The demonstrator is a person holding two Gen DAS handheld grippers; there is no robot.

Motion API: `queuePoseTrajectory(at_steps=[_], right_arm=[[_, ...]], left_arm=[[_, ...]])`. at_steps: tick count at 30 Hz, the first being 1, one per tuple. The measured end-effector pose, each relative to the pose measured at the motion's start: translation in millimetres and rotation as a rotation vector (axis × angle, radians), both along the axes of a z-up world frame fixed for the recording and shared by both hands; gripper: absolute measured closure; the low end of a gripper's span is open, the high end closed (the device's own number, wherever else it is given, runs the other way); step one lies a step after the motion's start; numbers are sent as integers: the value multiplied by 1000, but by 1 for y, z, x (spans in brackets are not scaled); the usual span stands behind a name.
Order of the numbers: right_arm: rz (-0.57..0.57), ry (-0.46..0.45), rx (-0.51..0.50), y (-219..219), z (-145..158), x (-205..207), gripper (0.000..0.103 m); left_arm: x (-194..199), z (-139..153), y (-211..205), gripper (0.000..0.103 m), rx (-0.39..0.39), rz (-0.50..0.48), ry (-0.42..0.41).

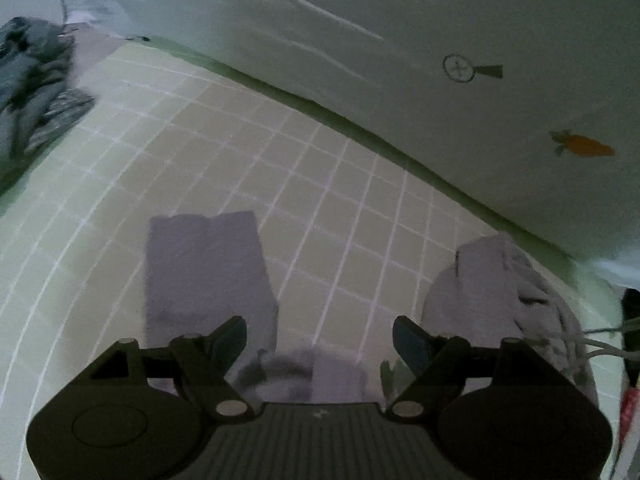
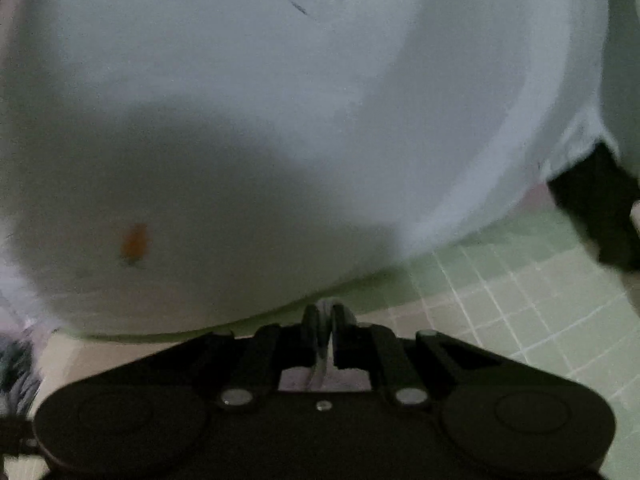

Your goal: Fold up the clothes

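Already partly folded, a grey garment (image 1: 208,268) lies flat on the green checked mat (image 1: 320,184), its loose bunched end (image 1: 500,292) near the mat's right edge beside a white sheet (image 1: 440,20). Left claw (image 1: 320,334) hangs open and empty above it; right claw (image 2: 323,322) is clamped on grey fabric. More crumpled clothes (image 1: 36,80) wait at the far left corner, so most work likely remains.

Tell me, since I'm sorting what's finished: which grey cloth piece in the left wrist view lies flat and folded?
The rectangular grey cloth on the left, smooth with straight edges; the grey cloth on the right is a crumpled heap.
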State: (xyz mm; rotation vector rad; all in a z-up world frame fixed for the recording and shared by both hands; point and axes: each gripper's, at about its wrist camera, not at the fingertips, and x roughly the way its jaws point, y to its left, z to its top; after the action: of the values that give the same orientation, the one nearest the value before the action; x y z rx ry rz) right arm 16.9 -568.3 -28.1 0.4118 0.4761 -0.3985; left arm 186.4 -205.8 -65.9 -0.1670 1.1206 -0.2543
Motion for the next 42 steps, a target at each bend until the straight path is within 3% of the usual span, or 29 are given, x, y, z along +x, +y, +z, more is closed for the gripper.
queuePoseTrajectory(at_steps=[3,7,11,16,20,21,24,28,32,35,37,38,42], right_arm=[[62,-26,-48,37,12,-31,96],[106,-6,-29,80,4,-61,96],[118,58,39,109,-20,-80,96],[156,202,145,127,-64,-93,96],[225,248,173,137,-73,-103,96],[224,240,174,136,-71,-104,94],[163,202,173,125,-65,-102,68],[53,141,192,93,-58,-92,62],[-4,142,188,62,-63,-66,61],[-23,175,186,41,-73,-40,65],[-15,245,158,35,-80,-20,90],[-6,261,141,35,-79,-17,96],[27,213,39,49,-62,-30,99]], left_arm=[[-25,6,14,22,-8,-1,-5],[-56,5,30,22,-4,5,15],[-82,-1,44,22,9,7,39],[-102,-14,54,22,14,12,78],[-108,-17,57,22,21,24,90],[-107,-18,56,22,22,28,91],[-102,-17,53,22,34,32,88],[-88,-20,46,21,53,39,83],[-69,-30,39,21,67,50,103],[-55,-37,34,21,79,58,133],[-54,-36,33,21,81,58,129],[-56,-34,33,21,83,52,119],[-68,-33,37,21,79,49,115]])
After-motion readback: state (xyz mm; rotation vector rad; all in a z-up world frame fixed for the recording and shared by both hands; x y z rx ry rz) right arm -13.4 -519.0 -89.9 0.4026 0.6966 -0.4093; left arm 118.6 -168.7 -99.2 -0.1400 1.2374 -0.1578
